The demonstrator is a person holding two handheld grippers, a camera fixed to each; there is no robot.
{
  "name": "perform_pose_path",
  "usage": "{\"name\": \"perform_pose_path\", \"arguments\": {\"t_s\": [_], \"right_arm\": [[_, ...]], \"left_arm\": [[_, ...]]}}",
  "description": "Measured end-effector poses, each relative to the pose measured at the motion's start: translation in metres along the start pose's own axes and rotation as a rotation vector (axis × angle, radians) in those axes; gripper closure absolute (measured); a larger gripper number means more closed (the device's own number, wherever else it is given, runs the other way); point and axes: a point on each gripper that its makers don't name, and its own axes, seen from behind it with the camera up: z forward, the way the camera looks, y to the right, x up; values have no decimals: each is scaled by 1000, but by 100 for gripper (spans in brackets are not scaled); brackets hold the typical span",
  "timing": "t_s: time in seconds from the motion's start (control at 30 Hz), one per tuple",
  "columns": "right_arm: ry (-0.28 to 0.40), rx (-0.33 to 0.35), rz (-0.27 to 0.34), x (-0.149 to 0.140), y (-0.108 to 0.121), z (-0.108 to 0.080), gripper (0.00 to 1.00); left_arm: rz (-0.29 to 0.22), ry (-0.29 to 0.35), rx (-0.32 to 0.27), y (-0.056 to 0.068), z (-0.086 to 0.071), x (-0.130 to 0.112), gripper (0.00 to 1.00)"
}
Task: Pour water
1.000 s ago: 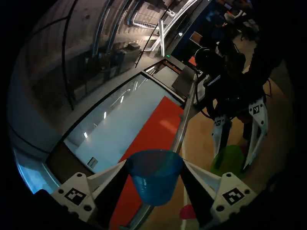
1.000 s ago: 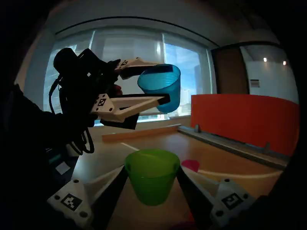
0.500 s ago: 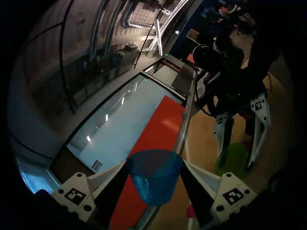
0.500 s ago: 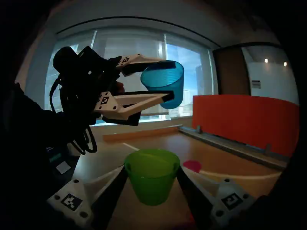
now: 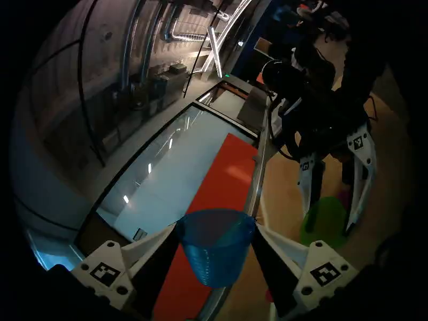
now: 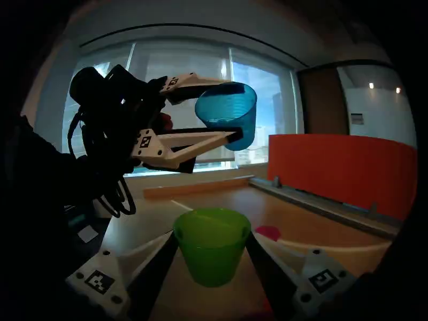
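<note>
Pose: in the right gripper view we find the left gripper raised well above the table, rolled so that one finger lies over the other, its fingers reaching across the window; a person's dark sleeve sits behind it. The right gripper is held low over the table, level, fingers pointing forward. In the left gripper view the right gripper hangs fingers-down, and the left gripper points past the orange partition.

Grip: both left fingers press on the blue cup; both right fingers press on the green cup.

Position: the blue cup is tilted a little, higher than the green cup and apart from it. Whether the green cup rests on the table we cannot tell; whether either cup holds water we cannot tell.

Count: two grippers; two cups, one blue, one green; one small pink object on the table just beyond the green cup.
</note>
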Motion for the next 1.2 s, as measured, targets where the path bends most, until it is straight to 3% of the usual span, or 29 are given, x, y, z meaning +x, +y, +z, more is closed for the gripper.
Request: {"name": "perform_pose_path", "arguments": {"t_s": [0.77,1.2], "right_arm": [[9,-9,-6,3,5,-4,10],[11,-10,-9,5,4,-6,10]], "left_arm": [[49,13,-12,5,2,9,12],[81,12,-4,1,3,12,13]]}}
